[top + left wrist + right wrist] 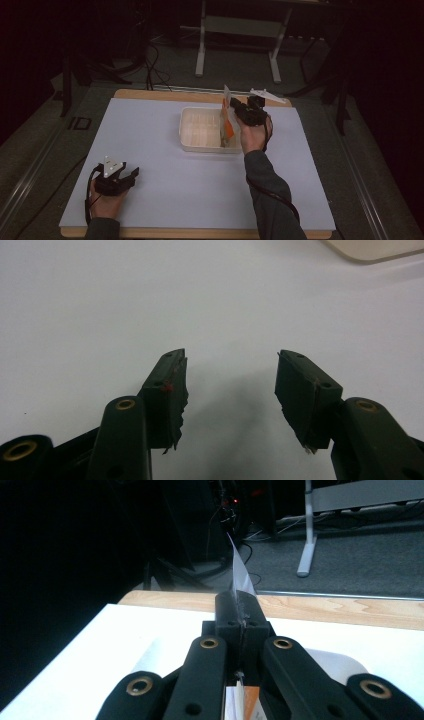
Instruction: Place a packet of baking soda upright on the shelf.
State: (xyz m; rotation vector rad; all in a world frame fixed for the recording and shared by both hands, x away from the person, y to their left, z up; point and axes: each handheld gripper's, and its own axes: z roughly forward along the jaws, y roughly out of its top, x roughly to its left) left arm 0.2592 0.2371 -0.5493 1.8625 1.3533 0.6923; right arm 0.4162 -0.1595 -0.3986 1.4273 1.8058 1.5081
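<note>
Right gripper (234, 106) is clamped on a flat white-and-orange packet (227, 122), long axis upright, lower end inside the clear plastic tub (192, 145); left gripper (131, 176) gapes empty, well apart from the tub.

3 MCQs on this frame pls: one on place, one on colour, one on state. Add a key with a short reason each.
1. The packet in the right gripper hangs:
A. over the container
B. beside the left hand
C. off the table

2. Its lower part is:
A. blue
B. orange
C. green

3. The left gripper is:
A. shut on the packet
B. open with nothing between the jaws
C. shut on the container

Key: A, the packet dips into the translucent container; B, orange shows in the high view; B, the left gripper view shows the jaws apart over the bare white mat.
</note>
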